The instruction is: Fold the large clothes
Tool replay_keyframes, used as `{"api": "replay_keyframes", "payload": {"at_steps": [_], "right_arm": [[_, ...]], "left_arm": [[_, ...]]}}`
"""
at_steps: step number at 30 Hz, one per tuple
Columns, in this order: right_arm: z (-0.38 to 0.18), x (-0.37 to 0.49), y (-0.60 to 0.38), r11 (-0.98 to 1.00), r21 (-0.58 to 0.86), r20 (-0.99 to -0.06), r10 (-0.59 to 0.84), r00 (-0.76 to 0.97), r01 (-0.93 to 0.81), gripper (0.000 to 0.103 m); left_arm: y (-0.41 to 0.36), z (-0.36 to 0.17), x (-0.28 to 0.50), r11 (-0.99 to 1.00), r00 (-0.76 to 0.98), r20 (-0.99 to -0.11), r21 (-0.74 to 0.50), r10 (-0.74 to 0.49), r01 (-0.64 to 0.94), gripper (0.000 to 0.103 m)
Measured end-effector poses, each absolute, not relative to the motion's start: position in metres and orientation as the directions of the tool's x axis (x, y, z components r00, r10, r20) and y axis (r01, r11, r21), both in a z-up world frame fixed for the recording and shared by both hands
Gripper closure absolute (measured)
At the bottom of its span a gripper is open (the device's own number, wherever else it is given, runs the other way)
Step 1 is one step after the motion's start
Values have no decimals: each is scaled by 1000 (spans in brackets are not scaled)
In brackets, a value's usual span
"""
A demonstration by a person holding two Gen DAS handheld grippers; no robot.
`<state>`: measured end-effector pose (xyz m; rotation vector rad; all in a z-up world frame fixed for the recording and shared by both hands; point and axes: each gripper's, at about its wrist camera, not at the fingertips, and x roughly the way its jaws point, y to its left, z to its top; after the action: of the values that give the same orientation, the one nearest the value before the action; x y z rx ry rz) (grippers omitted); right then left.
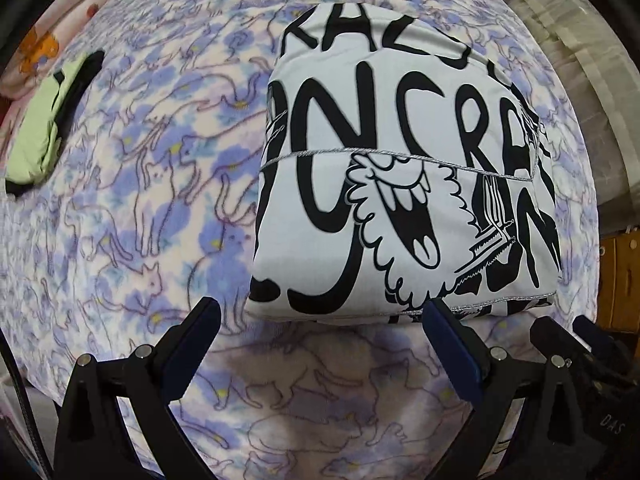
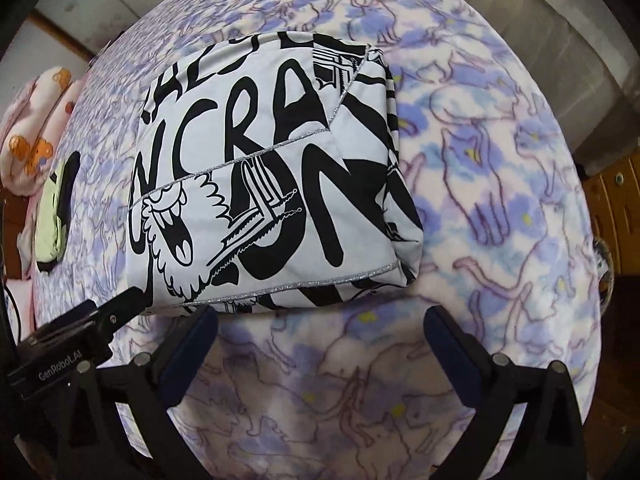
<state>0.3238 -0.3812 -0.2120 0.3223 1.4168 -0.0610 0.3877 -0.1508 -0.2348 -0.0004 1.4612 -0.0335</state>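
Folded garment just beyond both tools

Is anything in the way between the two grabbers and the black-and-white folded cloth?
Nothing visible. Both the left gripper and the right gripper are open just before the near edge of the folded cloth, with only bare cat blanket below. The green garment lies far aside.

Garment white, black lettering; blanket purple-blue cat print.
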Motion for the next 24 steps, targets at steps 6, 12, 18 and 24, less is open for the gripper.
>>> {"api": "replay_keyframes", "payload": {"at_steps": [6,12,18,24], "right_arm": [[-218,331,-388,947,212,-972,179,151,240,0],[-232,346,-414,928,241,-967,205,150,285,0],[-256,366,-441,898,317,-947,279,160,305,0],[-274,379,-454,853,415,-909,374,185,315,0]], "left_arm": [[-160,-243,396,999,105,-994,-7,-11,44,3],[-150,-261,412,999,84,-996,-14,-17,32,3],[-144,-284,433,999,62,-998,-13,-17,52,3],[-137,-298,459,993,58,-993,-99,-102,65,0]]}}
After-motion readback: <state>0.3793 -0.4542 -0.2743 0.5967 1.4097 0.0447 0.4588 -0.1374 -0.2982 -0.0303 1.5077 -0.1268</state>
